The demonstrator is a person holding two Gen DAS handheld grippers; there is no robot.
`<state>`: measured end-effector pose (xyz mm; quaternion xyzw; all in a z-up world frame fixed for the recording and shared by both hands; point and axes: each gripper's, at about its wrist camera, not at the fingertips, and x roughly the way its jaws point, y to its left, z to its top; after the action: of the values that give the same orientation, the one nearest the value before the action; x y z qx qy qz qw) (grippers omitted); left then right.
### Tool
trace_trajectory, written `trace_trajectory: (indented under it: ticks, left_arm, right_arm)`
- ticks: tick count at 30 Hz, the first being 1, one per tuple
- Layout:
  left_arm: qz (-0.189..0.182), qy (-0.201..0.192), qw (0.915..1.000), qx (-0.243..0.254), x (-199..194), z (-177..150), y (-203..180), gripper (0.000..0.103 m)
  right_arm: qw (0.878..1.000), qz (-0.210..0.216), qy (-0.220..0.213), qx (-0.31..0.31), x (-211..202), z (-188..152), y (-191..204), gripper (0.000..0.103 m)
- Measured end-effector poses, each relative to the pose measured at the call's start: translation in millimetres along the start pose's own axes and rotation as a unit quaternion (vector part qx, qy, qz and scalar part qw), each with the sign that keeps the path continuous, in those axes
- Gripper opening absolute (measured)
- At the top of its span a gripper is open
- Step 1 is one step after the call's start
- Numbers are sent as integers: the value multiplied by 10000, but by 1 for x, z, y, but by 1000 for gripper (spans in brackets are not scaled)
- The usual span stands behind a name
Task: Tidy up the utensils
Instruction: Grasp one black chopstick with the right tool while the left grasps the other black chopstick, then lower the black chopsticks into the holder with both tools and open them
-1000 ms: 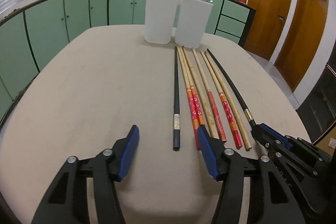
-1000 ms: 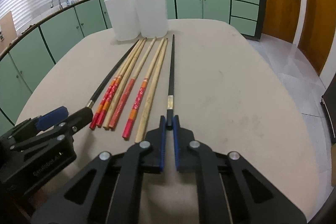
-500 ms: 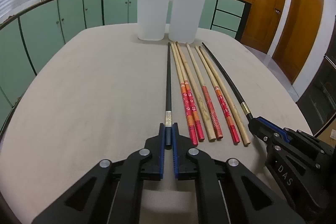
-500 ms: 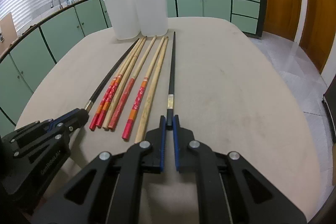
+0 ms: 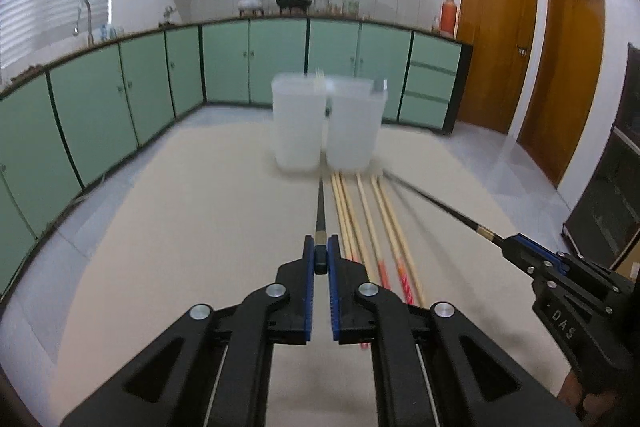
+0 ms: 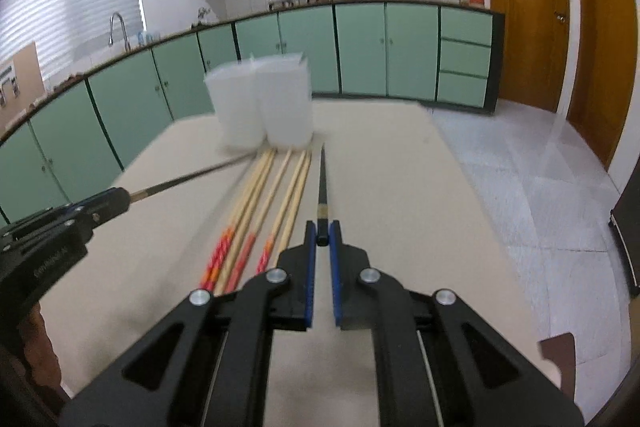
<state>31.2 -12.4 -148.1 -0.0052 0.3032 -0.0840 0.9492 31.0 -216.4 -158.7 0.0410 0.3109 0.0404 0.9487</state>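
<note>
Left tongs point(image 5: 321, 254) and right tongs point(image 6: 322, 235) each clench a black chopstick point(image 5: 320, 215) by its blunt near end above the table point(image 5: 180, 227) — thin, stiff, likely slippery — pointing toward two far white bins point(image 5: 298, 123).

Two white bins point(image 5: 326, 123) block the far end, wooden chopsticks point(image 5: 370, 219) lying right before them. Bare table point(image 5: 180, 227) leftward offers room.

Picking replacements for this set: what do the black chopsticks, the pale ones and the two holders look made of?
Black chopsticks: dark lacquered wood or plastic, with a metallic band. Pale chopsticks: bare bamboo or wood, red-patterned handles. Holders: translucent white plastic, probably.
</note>
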Motion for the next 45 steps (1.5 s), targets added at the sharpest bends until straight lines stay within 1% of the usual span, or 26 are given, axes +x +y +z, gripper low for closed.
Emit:
trace_trajectory:
  ticks: [3, 6, 12, 15, 17, 21, 23, 30, 35, 39, 45]
  left_arm:
    - [-33, -271, 9996, -50, -14, 21, 4, 6]
    - [-105, -451, 9989, -111, -23, 44, 7, 6]
    - [-150, -598, 9980, -113, -28, 83, 13, 6]
    - [-264, -610, 9977, -126, -27, 102, 12, 6]
    - [-351, -581, 9975, -170, -25, 112, 13, 6]
    - [-411, -462, 9978, -221, -23, 125, 15, 6]
    - [-441, -465, 9977, -228, -24, 128, 16, 6]
    - [-484, -589, 9969, -202, -31, 135, 21, 6]
    - [-478, -863, 9949, -195, -38, 156, 24, 7]
    - [-441, -1126, 9925, -178, -42, 178, 25, 6]
    - [-400, -1492, 9878, -172, -42, 214, 24, 6]
  right_arm:
    - [9997, 18, -221, 35, -12, 21, -4, 6]
    - [9995, 67, -290, 103, -20, 39, -7, 6]
    - [9990, 120, -387, 177, -28, 89, -16, 6]
    - [9987, 176, -441, 185, -30, 111, -18, 6]
    - [9986, 285, -400, 220, -30, 123, -20, 6]
    - [9982, 485, -198, 301, -24, 145, -24, 6]
    - [9983, 515, -154, 241, -24, 153, -23, 6]
    - [9976, 656, -199, 125, -31, 171, -19, 6]
    - [9959, 833, -343, 83, -39, 188, -16, 6]
    - [9935, 990, -564, 46, -43, 216, -13, 6]
    - [9904, 1078, -864, -68, -41, 259, -5, 6]
